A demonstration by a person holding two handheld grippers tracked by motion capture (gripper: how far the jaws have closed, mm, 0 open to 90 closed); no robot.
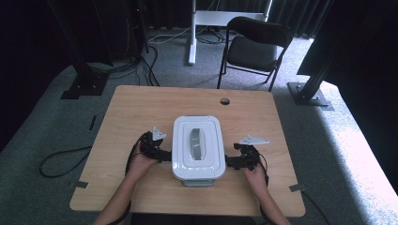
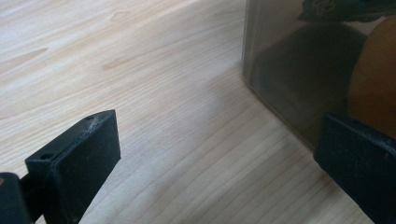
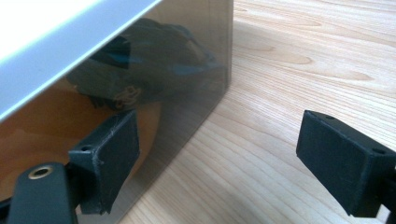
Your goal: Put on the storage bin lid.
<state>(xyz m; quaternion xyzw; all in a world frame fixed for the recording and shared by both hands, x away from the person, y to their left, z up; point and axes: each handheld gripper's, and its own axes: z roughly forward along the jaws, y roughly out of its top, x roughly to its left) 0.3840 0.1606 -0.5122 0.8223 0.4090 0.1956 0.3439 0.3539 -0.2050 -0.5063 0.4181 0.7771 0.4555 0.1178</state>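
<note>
Two claws flank the white-lidded, smoky translucent plastic box (image 1: 197, 149) at desk (image 1: 141, 105) centre: left claw (image 1: 165, 156) at 9 o'clock, right claw (image 1: 230, 162) at 3 o'clock, both open, gripping nothing. Engage both sides evenly.

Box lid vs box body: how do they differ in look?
The lid is opaque white with a grey handle on top; the body is see-through, smoky and glossy. The lid sits on top and overhangs; the body stands on the table below it. Both are rectangular.
</note>
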